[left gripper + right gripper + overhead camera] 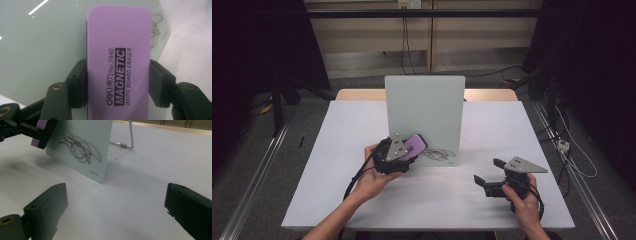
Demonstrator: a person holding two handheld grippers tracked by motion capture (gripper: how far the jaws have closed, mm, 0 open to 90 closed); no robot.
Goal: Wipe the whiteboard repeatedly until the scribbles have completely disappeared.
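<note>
- The work in hand is wiping a dark scribble (438, 153) off a small upright whiteboard (424, 107) that stands at the middle of the tabletop (337, 150).
- The left tongs (117, 82) are closed on a purple magnetic eraser (118, 60), pads pressing its two long sides. In the high view the eraser (416, 145) sits at about 7 o'clock on the board's face, just beside the scribble's left end.
- Whether the eraser's felt side is already touching the glass I cannot tell; from the right gripper view it (41, 132) looks at or very near the board's surface.
- The right tongs (491, 172) rest at about 4 o'clock from the board, well apart from it, jaws spread wide with nothing between them.
- Judged from these pictures, the pick-up of the eraser is done and it is brought to the board. The scribble (81, 150) looks whole, so the wiping itself is all still left.
- Count: one whiteboard, one eraser, one patch of scribble, two tongs, and one wire stand (127, 137) propping the board from behind.
</note>
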